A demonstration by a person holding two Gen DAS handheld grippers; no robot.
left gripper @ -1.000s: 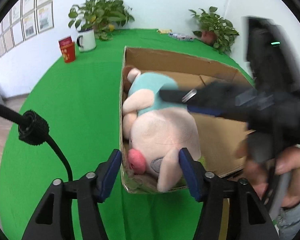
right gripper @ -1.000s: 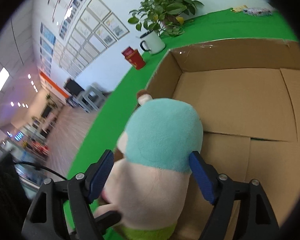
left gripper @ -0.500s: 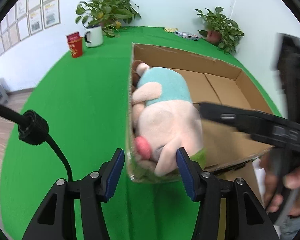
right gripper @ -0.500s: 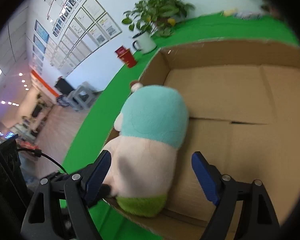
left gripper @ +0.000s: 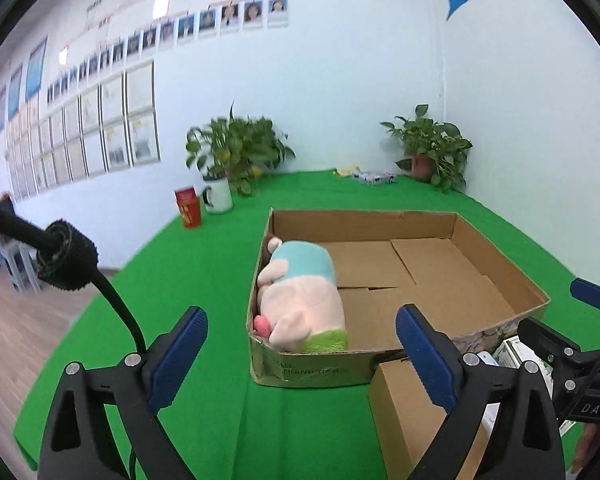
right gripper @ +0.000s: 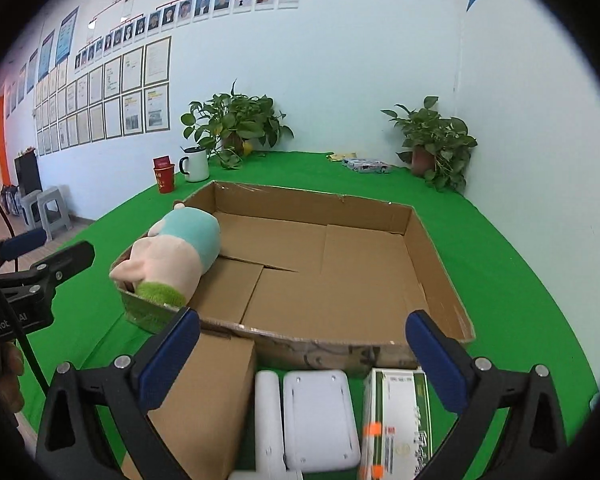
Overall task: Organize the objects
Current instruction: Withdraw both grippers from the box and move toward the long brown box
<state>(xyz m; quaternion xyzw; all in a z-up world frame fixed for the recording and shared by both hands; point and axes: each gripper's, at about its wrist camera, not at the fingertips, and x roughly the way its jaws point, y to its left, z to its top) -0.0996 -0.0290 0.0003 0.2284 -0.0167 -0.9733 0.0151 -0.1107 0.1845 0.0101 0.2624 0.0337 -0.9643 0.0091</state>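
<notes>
While both sets of jaws are opening with nothing between them, the plush toy (left gripper: 300,304) lies inside the cardboard box (right gripper: 440,264), tucked against its left wall at the near corner, likely to leave the rest of the floor free for more things. Its long axis runs along that wall, green end toward the box's near rim. Left gripper (left gripper: 302,358) and right gripper (right gripper: 302,360) hang short of the box; small boxes (right gripper: 396,420) wait just outside its near wall on the desk (left gripper: 172,280).

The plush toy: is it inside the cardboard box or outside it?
Inside. The plush toy lies on its side on the floor of the cardboard box, against the left wall, in the near corner.
</notes>
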